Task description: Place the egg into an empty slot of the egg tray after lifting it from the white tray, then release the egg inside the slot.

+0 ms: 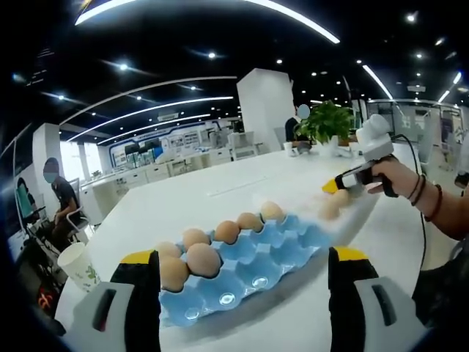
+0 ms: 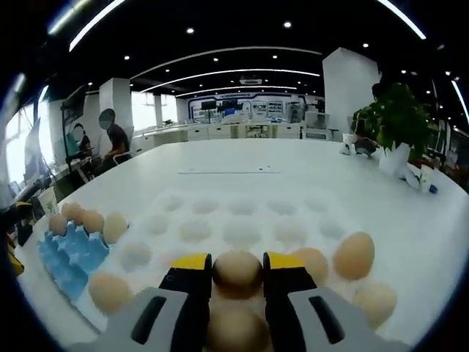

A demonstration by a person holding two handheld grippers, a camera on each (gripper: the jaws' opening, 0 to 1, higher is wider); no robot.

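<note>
Six eggs sit in the blue egg tray [image 1: 253, 257], which lies on the white surface [image 1: 220, 194] between the wide-apart jaws of the left gripper [image 1: 242, 293]; that gripper holds nothing, and several of the tray's slots nearest it are bare. No writing can be read; a paper cup [image 1: 77, 265] with a green print stands at the surface's edge, the print too small to make out. In the right gripper view, the right gripper [image 2: 237, 282] has its yellow-tipped jaws closed against an egg [image 2: 237, 273] over the white tray [image 2: 242, 220]. More eggs rest in that tray's near dimples, its far ones bare. A potted plant [image 2: 396, 128] stands well apart at the far side.
</note>
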